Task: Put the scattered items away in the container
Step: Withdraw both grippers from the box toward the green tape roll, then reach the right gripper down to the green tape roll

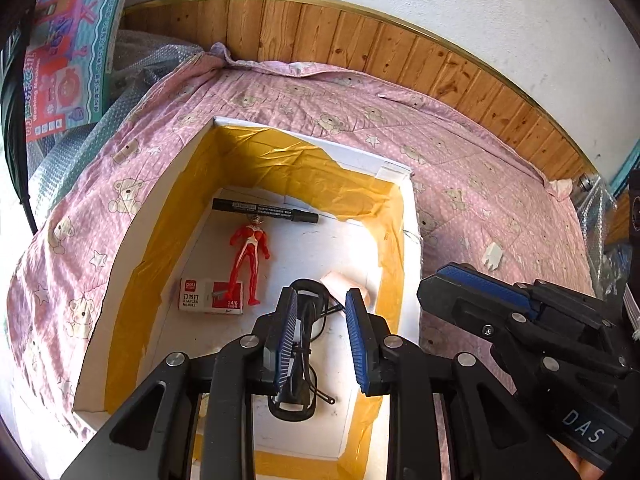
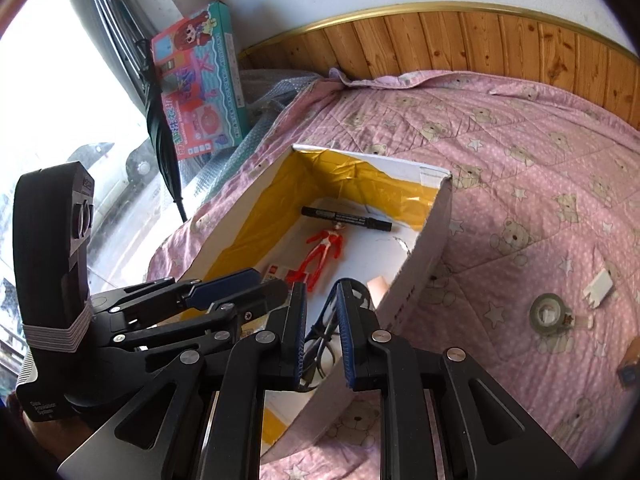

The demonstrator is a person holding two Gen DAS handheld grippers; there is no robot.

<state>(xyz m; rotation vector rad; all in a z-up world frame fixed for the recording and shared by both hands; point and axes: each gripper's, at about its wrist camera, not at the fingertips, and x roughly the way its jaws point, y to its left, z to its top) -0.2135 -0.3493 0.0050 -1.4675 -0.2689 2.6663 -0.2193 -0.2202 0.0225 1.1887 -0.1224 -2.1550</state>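
A white cardboard box (image 1: 412, 240) lined with yellow tape sits on the pink bear-print quilt (image 1: 460, 168). Inside lie a black marker (image 1: 264, 211), a red toy figure (image 1: 248, 256), a staples box (image 1: 210, 300), a pale pink block (image 1: 340, 284) and a coiled black cable (image 1: 304, 360). My left gripper (image 1: 321, 296) hovers open above the cable, holding nothing. My right gripper (image 2: 320, 292) is open over the box's near right wall (image 2: 424, 256). A tape roll (image 2: 550, 314) and a small white piece (image 2: 599, 289) lie on the quilt to the right of the box.
A wooden headboard (image 2: 500, 40) runs along the back wall. A colourful toy carton (image 2: 200, 92) and bubble wrap (image 2: 272, 92) stand left of the bed beside a bright window. A small dark item (image 2: 628, 374) lies at the quilt's right edge.
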